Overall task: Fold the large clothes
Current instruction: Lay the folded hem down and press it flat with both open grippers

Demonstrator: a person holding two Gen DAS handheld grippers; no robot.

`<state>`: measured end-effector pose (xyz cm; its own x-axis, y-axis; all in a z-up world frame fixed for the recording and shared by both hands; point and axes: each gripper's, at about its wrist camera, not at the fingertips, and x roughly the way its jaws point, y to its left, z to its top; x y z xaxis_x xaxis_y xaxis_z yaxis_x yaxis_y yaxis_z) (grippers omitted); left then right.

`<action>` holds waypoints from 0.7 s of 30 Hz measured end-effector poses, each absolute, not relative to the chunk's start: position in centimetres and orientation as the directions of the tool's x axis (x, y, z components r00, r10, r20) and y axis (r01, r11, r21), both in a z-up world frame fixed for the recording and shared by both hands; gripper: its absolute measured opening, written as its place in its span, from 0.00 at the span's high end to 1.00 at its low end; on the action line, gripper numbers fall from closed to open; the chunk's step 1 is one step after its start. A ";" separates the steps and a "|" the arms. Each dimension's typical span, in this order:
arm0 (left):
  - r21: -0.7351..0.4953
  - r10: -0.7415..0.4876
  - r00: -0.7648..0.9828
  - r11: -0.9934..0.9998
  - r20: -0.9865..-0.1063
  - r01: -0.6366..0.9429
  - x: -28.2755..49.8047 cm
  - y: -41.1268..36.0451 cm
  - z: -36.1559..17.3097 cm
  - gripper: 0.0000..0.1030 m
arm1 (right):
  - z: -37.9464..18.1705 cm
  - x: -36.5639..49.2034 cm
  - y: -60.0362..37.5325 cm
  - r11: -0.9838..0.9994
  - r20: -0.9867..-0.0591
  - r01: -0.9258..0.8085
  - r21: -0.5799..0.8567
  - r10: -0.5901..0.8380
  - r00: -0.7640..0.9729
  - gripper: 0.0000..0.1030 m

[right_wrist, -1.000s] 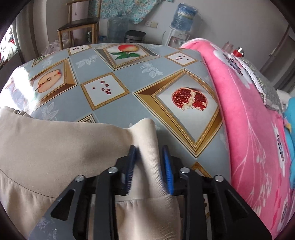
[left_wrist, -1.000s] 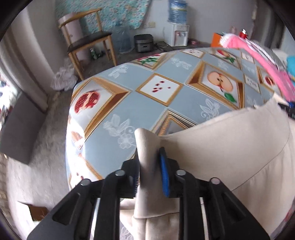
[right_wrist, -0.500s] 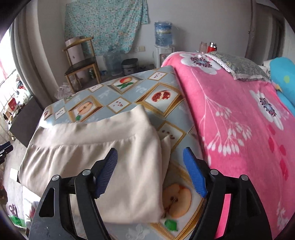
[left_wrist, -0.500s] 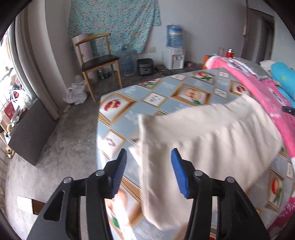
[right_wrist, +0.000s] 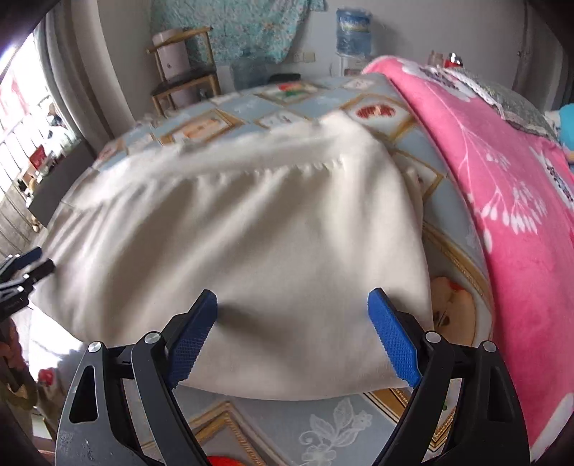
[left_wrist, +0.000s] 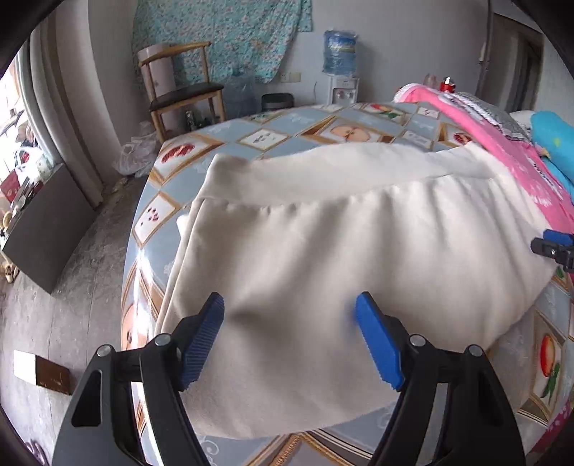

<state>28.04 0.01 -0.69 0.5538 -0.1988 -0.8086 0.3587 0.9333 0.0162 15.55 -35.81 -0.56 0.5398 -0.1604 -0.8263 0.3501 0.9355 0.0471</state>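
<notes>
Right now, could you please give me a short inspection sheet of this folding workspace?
Surface: table under a fruit-print tablecloth, blue and gold.
Job's things: cream garment lies folded flat on the cloth, gathered band at the far side.
Clutter: pink floral blanket along the right of the table.
Grippers: left tongs and right tongs both opening, gripping nothing, over the garment's near edge.
Cables: nothing seen.
Surroundings: wooden chair, water dispenser, patterned wall cloth.

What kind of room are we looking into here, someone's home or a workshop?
Most likely a lived-in home, perhaps a bedroom. A pink floral blanket lies beside the fruit-patterned cloth, with a wooden chair and a water dispenser standing by the far wall.
</notes>
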 end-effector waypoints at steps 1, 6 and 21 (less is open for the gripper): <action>-0.032 -0.229 0.525 0.933 -0.820 0.357 28.5 0.8 -1.5 0.26 | -1.3 15.1 -36.3 0.935 -0.823 0.343 0.087 -0.127 0.554 0.19; -0.059 -0.259 0.532 0.930 -0.806 0.364 28.8 2.4 -0.4 0.26 | 0.2 15.1 -36.2 0.936 -0.833 0.343 0.077 -0.128 0.538 0.20; -0.051 -0.234 0.482 0.931 -0.844 0.362 39.6 -7.3 -1.0 0.26 | -0.6 30.5 -37.0 0.942 -0.863 0.321 0.099 -0.079 0.499 0.17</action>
